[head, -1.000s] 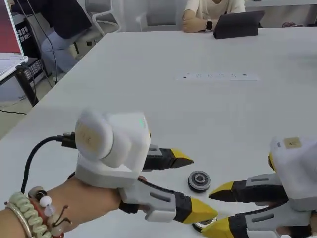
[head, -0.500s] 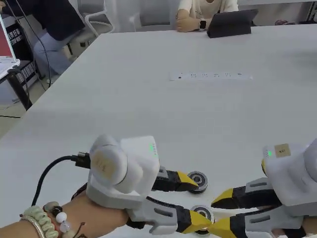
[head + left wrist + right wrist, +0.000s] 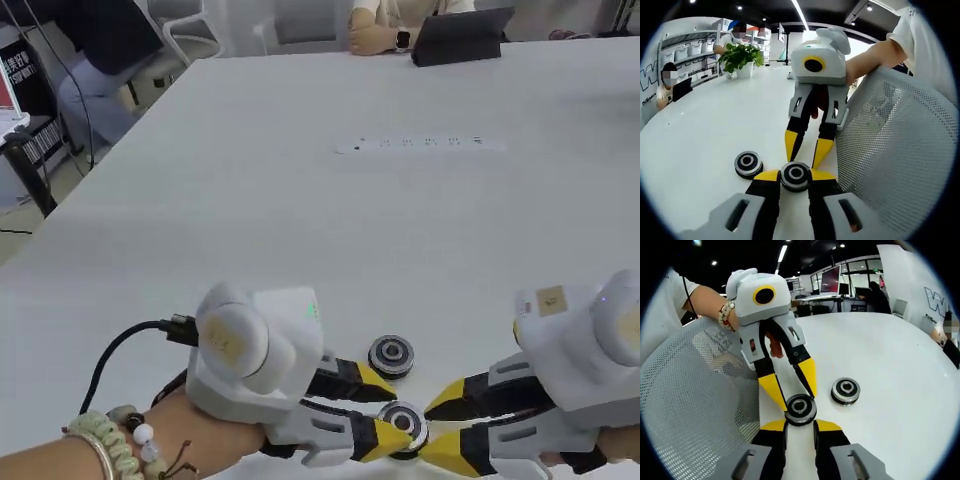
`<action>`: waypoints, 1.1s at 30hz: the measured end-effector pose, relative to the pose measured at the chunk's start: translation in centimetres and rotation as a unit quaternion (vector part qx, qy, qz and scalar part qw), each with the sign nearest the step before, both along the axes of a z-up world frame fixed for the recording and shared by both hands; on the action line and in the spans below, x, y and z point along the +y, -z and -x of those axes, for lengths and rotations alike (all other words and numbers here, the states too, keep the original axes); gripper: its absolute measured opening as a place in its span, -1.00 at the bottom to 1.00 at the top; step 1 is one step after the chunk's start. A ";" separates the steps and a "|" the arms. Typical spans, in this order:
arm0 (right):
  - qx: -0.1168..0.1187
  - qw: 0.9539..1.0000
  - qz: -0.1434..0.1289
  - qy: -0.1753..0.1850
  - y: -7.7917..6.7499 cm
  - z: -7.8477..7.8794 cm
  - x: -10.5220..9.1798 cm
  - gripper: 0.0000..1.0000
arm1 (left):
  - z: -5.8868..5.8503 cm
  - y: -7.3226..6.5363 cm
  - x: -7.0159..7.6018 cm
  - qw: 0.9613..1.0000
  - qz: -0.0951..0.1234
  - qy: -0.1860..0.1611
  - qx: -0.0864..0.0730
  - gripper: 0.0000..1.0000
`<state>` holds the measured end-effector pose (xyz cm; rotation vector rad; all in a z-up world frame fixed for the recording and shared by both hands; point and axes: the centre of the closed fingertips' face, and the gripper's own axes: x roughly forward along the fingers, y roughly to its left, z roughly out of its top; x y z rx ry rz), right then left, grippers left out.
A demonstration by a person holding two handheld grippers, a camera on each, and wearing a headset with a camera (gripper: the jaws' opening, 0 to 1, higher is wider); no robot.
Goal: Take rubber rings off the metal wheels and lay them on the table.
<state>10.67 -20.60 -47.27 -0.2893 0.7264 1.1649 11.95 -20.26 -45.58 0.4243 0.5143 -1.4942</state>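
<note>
Left gripper (image 3: 393, 410) is straddling near wheel (image 3: 796, 176) part-open, unclamped — right gripper (image 3: 428, 430) is crowding it, open, empty — tips could send it skidding.

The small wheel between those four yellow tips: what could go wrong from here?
The left gripper and right gripper crowd the small black-rimmed metal wheel from opposite sides; their yellow tips might knock together. The wheel lies flat on the smooth white table, so it could squirt out of a pinch, perhaps into the second wheel close by.
</note>
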 end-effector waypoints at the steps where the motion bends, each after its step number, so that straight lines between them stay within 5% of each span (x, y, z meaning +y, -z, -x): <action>1: 0.000 1.000 0.001 0.001 0.0 0.0 0.0 -0.65 | 0.0 0.1 0.0 1.000 -0.001 0.001 -0.002 -0.69; 14: -0.002 1.000 0.003 0.001 0.2 -0.2 0.0 -0.66 | 0.5 0.1 -0.3 0.998 -0.001 0.033 -0.047 -0.85; 17: -0.002 1.000 0.000 0.004 0.2 -0.4 0.0 -0.67 | 0.3 0.1 -0.3 0.999 0.002 0.027 -0.039 -0.85; 23: -0.002 1.000 -0.005 0.020 0.1 -0.8 -0.1 -0.65 | -0.1 0.1 -0.4 0.999 0.005 0.023 -0.049 -0.85; 33: -0.030 0.999 0.002 0.010 0.1 -1.2 0.0 -0.66 | -0.6 0.2 -0.5 0.999 0.011 0.016 -0.051 -0.85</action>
